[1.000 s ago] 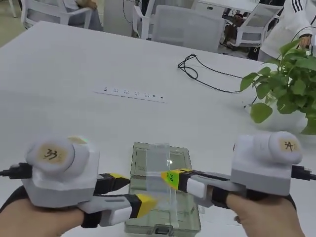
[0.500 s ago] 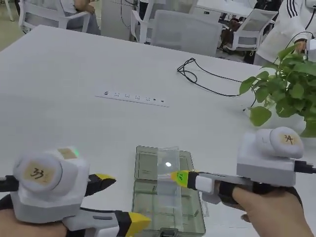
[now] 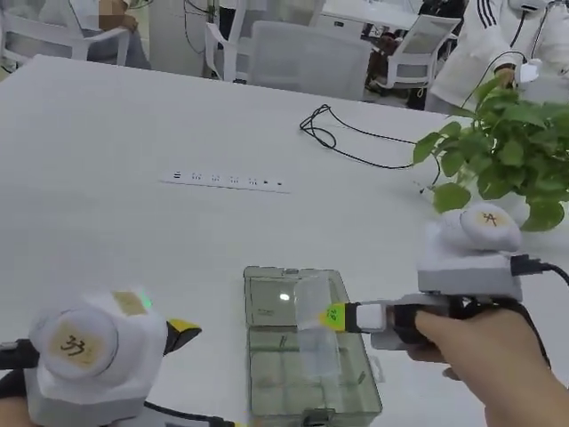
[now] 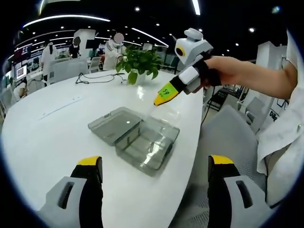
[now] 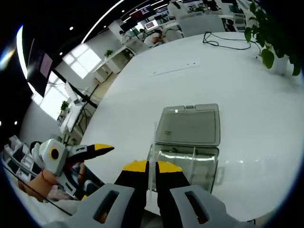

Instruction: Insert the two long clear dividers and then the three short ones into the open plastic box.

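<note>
The open clear plastic box (image 3: 289, 391) lies near the table's front edge, its lid (image 3: 271, 298) folded back flat. My right gripper (image 3: 333, 314) hovers over the box from the right, shut on a clear divider (image 3: 318, 342) that hangs down over the tray. In the right gripper view the jaws (image 5: 151, 166) pinch the thin divider (image 5: 148, 178) edge-on, just in front of the box (image 5: 190, 161). My left gripper (image 3: 182, 331) is at the lower left, apart from the box. Its jaws (image 4: 154, 161) stand wide open with nothing between them, the box (image 4: 142, 142) ahead.
A white power strip (image 3: 227, 180) lies mid-table and a black cable (image 3: 329, 133) coils beyond it. A potted plant (image 3: 498, 151) stands at the right. Faint clear pieces (image 5: 244, 166) lie on the table to the right of the box. Chairs and people are behind the far edge.
My left gripper has drawn back to the lower left, away from the box. The right gripper has shifted right and slightly up with the divider still in it.
</note>
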`<state>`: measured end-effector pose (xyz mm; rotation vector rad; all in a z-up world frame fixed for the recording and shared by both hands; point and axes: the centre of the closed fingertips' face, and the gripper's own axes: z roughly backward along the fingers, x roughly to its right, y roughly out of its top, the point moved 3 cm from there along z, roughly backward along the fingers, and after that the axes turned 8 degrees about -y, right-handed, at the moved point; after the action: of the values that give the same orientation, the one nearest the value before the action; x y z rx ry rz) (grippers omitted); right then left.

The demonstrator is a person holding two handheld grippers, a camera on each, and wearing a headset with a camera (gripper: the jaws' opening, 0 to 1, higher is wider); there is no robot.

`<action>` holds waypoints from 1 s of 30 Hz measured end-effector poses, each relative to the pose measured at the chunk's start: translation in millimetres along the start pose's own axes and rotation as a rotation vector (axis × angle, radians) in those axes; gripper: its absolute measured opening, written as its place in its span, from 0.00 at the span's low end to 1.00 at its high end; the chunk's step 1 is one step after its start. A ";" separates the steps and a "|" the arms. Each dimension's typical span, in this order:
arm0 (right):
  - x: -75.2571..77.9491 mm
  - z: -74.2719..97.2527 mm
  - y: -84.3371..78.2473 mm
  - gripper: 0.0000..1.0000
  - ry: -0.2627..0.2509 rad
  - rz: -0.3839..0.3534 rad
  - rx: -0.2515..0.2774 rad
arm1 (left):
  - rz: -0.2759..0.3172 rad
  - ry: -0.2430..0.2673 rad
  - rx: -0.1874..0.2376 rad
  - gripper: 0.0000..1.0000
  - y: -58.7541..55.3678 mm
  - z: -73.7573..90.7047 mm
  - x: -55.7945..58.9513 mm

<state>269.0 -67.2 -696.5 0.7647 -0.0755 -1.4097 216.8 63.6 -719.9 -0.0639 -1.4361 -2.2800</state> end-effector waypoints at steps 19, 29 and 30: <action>11.6 -36.7 -24.9 0.06 -0.135 -0.062 -0.168 | -0.019 -0.070 0.015 0.92 -10.0 0.7 -7.4; 13.8 -43.9 -33.4 0.06 -0.156 -0.085 -0.200 | 0.003 -0.080 0.025 0.92 -12.4 -0.8 -9.8; 14.9 -44.7 -34.1 0.06 -0.162 -0.085 -0.203 | 0.003 -0.081 0.025 0.92 -12.5 -1.1 -10.0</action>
<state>264.3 -60.2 -754.1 0.4905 -0.0253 -1.5321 221.1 70.6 -733.7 -0.1518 -1.5036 -2.2803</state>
